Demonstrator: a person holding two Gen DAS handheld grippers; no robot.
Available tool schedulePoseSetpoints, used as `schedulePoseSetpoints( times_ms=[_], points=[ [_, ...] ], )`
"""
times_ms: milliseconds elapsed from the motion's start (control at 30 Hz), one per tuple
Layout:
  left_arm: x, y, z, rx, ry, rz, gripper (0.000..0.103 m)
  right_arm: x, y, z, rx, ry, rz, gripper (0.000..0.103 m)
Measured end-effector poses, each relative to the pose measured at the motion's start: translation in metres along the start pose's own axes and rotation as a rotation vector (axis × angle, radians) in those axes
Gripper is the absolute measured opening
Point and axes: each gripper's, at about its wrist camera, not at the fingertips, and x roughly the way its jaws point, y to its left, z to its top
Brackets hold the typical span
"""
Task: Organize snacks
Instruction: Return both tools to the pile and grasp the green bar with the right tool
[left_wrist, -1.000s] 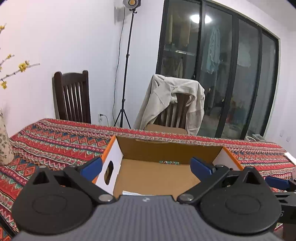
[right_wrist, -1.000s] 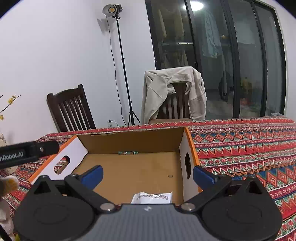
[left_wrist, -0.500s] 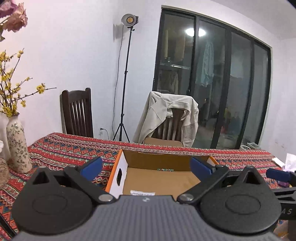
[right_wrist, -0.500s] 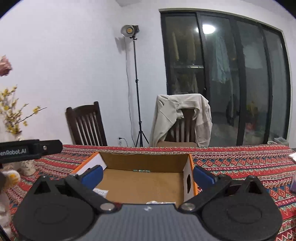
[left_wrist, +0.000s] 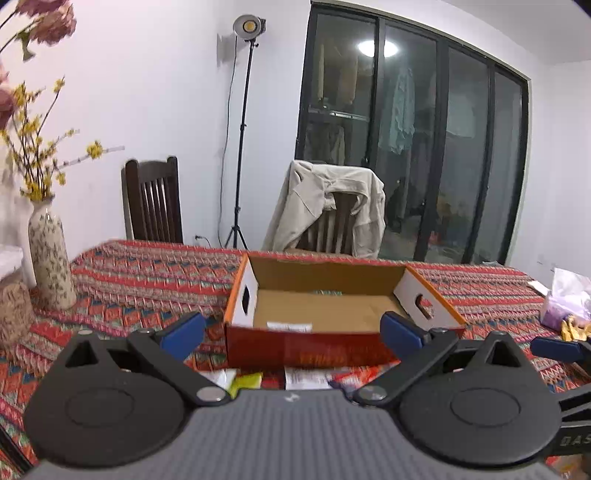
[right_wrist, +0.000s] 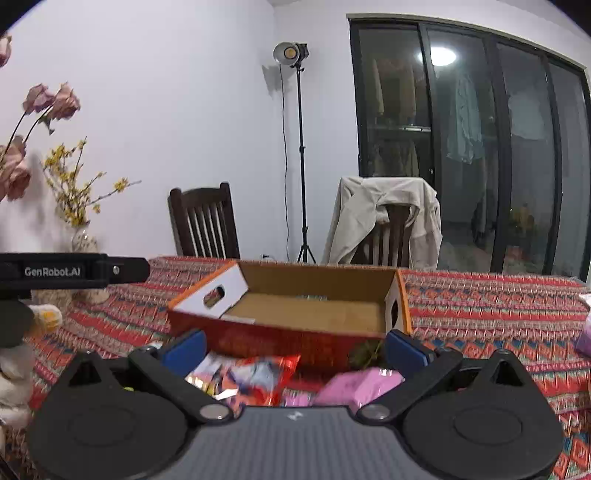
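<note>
An open cardboard box (left_wrist: 306, 349) with a red front wall and white end flaps sits on the patterned tablecloth; a white packet (left_wrist: 290, 326) lies inside near its front. In the right wrist view the box (right_wrist: 280, 338) is ahead, with a red snack bag (right_wrist: 255, 380) and a pink packet (right_wrist: 358, 386) lying in front of it. More packets, white and yellow-green (left_wrist: 247, 380), lie before the box in the left wrist view. My left gripper (left_wrist: 293, 334) is open and holds nothing, back from the box. My right gripper (right_wrist: 295, 349) is open above the snacks.
A flowered vase (left_wrist: 50, 258) with yellow twigs stands at the table's left. Two wooden chairs, one (left_wrist: 332, 210) draped with a beige jacket, stand behind the table, beside a light stand (left_wrist: 242, 147). A plastic bag (left_wrist: 567, 299) lies at the right.
Both grippers have pulled back and away from the box; its front wall and the snacks in front of it have come into view. Both stay open.
</note>
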Motion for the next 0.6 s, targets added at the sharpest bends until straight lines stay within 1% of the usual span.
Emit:
schedulePoseSetpoints(
  times_ms=[67, 267, 433, 600],
  points=[
    [-0.005, 0.002, -0.008, 0.002, 0.009, -0.010, 0.103, -0.001, 0.002, -0.009, -0.005, 0.018, -0.006, 0.103],
    [-0.012, 0.014, -0.037, 0.010, 0.038, 0.002, 0.103, -0.002, -0.001, -0.031, 0.001, 0.089, -0.026, 0.103],
    [-0.008, 0.031, -0.059, 0.004, 0.089, 0.014, 0.103, -0.002, -0.009, -0.048, 0.015, 0.140, -0.055, 0.103],
    [-0.002, 0.038, -0.071, 0.000, 0.106, 0.028, 0.103, 0.003, -0.019, -0.062, 0.017, 0.191, -0.075, 0.103]
  ],
)
